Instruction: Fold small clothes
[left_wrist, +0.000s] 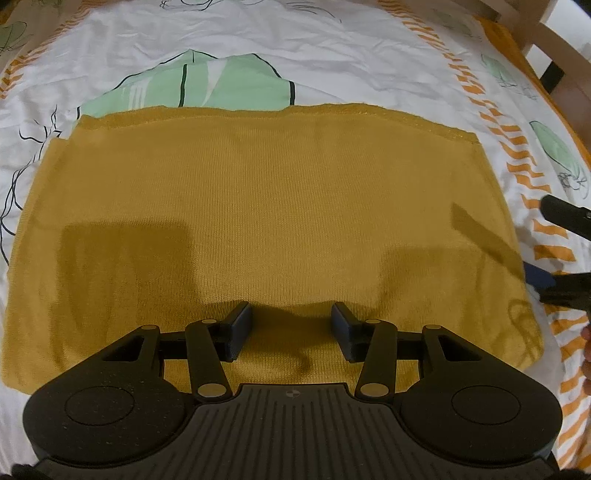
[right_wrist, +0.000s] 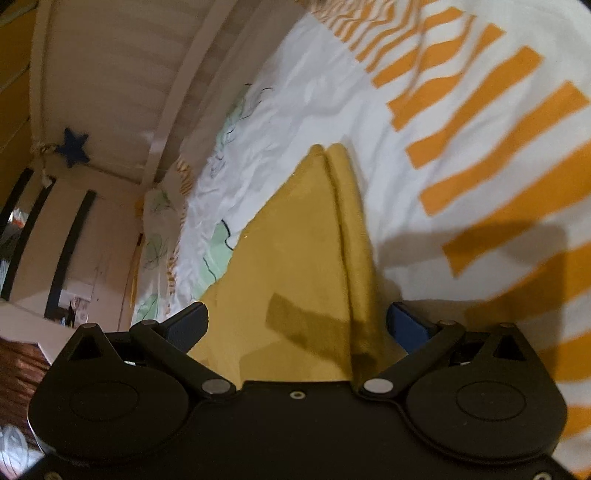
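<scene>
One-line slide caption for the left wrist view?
Open left gripper over a flat mustard garment on a patterned bedsheet.

White bedsheet (left_wrist: 332, 62) with orange stripe border and green leaf prints, creased. Wooden chair frame (left_wrist: 546, 40) at the bed's far right. Dark blue star (right_wrist: 74, 147) hanging against pale slatted wall (right_wrist: 107, 74); dark vertical bars (right_wrist: 68, 254) below.

A bed spread with a white bedsheet (left_wrist: 332, 62), printed with pale green leaves and bordered in orange stripes, fills the left wrist view. A mustard-yellow knit garment (left_wrist: 258, 206) lies flat across the middle of that frame. In the right wrist view its doubled edge (right_wrist: 343, 221) rests beside the stripes at right.
</scene>
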